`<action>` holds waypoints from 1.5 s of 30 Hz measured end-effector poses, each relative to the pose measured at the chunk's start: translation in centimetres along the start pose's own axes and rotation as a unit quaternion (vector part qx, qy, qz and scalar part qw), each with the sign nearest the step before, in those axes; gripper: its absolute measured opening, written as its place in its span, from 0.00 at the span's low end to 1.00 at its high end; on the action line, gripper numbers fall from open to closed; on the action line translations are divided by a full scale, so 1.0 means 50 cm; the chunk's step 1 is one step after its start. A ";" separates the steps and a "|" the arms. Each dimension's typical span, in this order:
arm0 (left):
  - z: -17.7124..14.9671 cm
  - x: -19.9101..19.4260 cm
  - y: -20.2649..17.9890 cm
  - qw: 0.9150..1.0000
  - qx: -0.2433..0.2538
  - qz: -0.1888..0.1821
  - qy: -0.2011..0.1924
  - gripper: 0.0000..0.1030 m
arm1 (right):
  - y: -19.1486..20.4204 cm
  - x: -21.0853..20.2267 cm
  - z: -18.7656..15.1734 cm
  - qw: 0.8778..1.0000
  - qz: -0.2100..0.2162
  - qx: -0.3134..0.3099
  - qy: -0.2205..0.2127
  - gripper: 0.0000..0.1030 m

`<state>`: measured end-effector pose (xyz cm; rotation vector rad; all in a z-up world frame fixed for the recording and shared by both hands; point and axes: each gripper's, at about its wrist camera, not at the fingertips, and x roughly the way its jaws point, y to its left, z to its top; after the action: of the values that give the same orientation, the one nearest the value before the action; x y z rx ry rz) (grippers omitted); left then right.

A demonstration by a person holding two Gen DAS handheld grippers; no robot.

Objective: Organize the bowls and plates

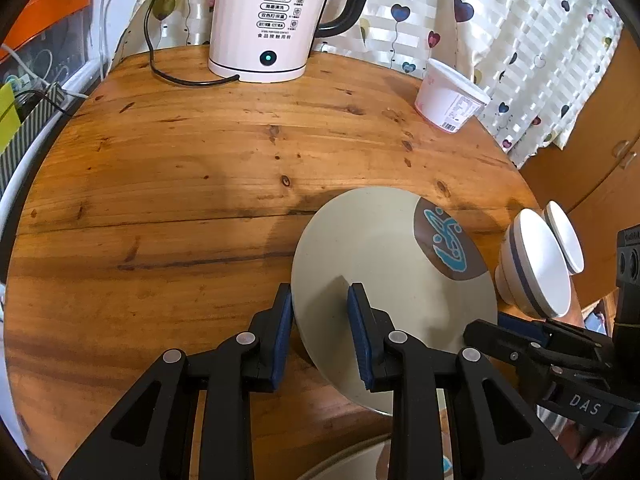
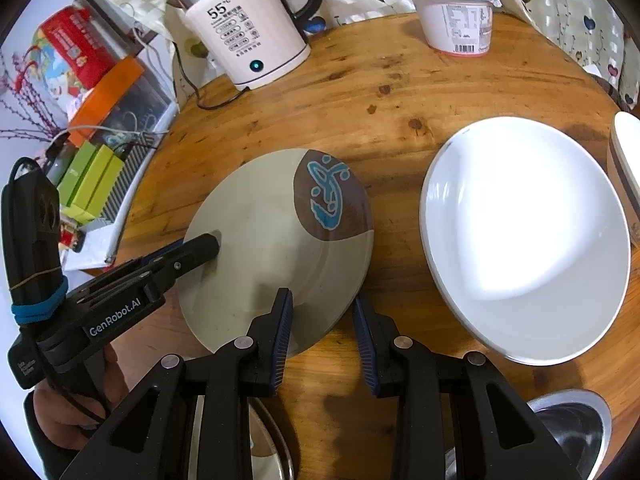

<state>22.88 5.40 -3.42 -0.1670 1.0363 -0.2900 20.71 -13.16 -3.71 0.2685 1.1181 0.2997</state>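
A beige plate [image 1: 384, 264] with a brown patch and a blue fish drawing is tilted above the round wooden table [image 1: 180, 160]. My left gripper [image 1: 320, 332] straddles its left rim, fingers apart by the rim's width. My right gripper [image 2: 324, 332] straddles its near right rim, one finger [image 2: 280, 332] over the plate, the other below. The plate also shows in the right wrist view [image 2: 264, 240]. A stack of white plates [image 2: 524, 236] lies to its right. White bowls with a dark band [image 1: 536, 264] stand on edge at the far right.
A pink kettle [image 1: 268, 20] with its cord stands at the table's back. A white lidded tub [image 1: 448, 96] is at the back right. A metal bowl [image 2: 576, 432] sits near right, another dish rim [image 2: 272, 448] below the grippers. Boxes [image 2: 92, 184] crowd the left side.
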 end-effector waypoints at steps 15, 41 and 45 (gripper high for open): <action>-0.052 -0.076 -0.013 1.000 -0.015 0.009 -0.019 0.28 | 0.018 -0.040 -0.019 1.000 0.015 -0.020 -0.007 0.29; -0.227 -0.188 -0.020 0.995 -0.068 0.040 -0.053 0.28 | 0.066 -0.084 -0.134 0.996 0.034 -0.084 0.010 0.29; -0.261 -0.201 -0.015 0.994 -0.081 0.045 -0.055 0.28 | 0.075 -0.086 -0.157 0.994 0.037 -0.098 0.016 0.29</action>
<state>6.67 7.84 -1.48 -0.2797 0.9541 -0.1138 11.45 -10.76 -2.01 0.1311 1.1024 0.4772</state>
